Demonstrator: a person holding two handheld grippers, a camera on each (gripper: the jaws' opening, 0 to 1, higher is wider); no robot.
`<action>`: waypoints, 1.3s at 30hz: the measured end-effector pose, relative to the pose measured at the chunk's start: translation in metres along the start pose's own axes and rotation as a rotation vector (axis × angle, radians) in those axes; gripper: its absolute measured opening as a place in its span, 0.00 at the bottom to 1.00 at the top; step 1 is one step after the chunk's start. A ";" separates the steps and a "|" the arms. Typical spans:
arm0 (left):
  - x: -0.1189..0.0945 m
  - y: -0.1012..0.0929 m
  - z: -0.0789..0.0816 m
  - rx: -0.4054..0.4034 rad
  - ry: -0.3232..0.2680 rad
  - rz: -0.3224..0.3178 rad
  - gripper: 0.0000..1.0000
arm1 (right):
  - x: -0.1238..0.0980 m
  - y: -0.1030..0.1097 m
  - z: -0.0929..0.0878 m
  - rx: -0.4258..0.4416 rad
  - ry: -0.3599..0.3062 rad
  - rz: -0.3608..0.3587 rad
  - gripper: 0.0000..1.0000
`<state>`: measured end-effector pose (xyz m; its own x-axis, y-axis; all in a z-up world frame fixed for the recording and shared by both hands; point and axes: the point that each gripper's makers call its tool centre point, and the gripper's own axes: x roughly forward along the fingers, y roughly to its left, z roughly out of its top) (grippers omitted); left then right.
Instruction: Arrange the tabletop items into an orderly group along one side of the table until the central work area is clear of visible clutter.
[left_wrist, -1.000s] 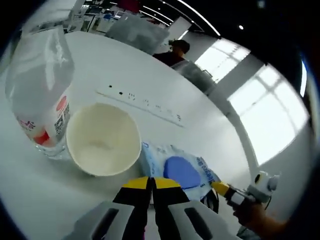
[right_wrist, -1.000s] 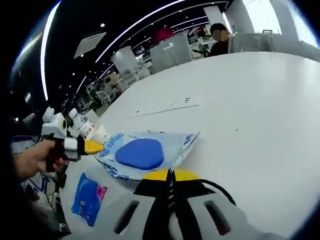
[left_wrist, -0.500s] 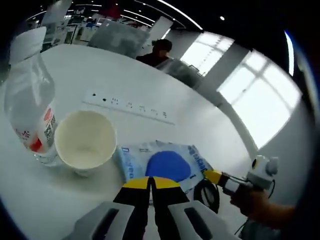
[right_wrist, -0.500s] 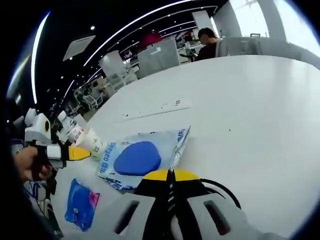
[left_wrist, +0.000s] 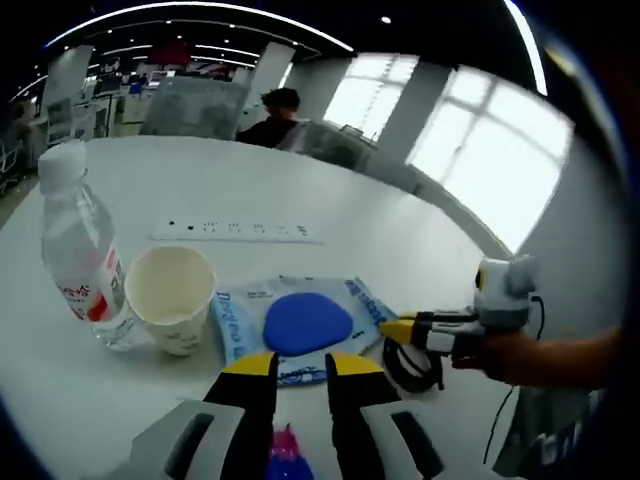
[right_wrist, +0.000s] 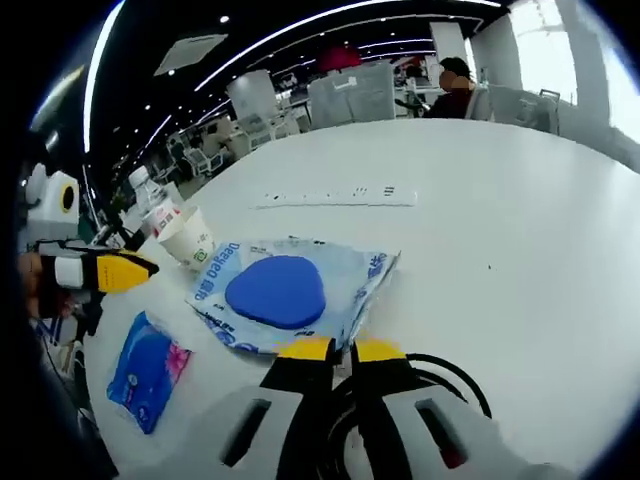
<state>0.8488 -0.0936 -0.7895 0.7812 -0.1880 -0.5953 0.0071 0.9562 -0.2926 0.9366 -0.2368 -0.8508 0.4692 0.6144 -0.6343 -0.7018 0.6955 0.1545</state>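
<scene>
A large clear packet with a blue oval (left_wrist: 300, 318) (right_wrist: 280, 290) lies flat on the white table (right_wrist: 520, 250). Left of it stand a paper cup (left_wrist: 172, 295) (right_wrist: 190, 238) and a water bottle (left_wrist: 75, 255). A small blue and pink packet (right_wrist: 145, 360) lies nearer, under my left gripper (left_wrist: 300, 365), whose jaws are slightly apart and hold nothing. My right gripper (right_wrist: 344, 350), also a little open, hovers at the large packet's near corner; in the left gripper view it (left_wrist: 400, 330) comes in from the right, held by a hand.
A coiled black cable (left_wrist: 410, 365) (right_wrist: 440, 375) lies beside the right gripper. A recessed power strip (left_wrist: 235, 230) (right_wrist: 340, 198) runs across the table beyond the items. A person (left_wrist: 275, 115) sits at the far edge. White tabletop stretches to the right.
Both pairs of jaws have gone from shut to slightly apart. The large packet's lifted edge has dropped flat out of the right gripper. Both cameras have pulled back and up.
</scene>
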 end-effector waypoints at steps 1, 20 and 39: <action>-0.004 0.000 -0.001 0.033 -0.004 0.006 0.23 | 0.001 0.000 0.002 -0.009 -0.008 0.005 0.14; -0.042 -0.012 -0.022 0.108 -0.042 0.048 0.49 | -0.045 -0.006 -0.002 -0.094 -0.024 0.022 0.48; -0.074 -0.029 -0.057 0.135 -0.026 0.024 0.70 | -0.067 0.006 -0.043 -0.219 0.065 0.067 0.51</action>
<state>0.7556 -0.1202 -0.7800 0.7980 -0.1601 -0.5810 0.0708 0.9823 -0.1735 0.8773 -0.2898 -0.8397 0.3870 0.6262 -0.6769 -0.8332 0.5519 0.0342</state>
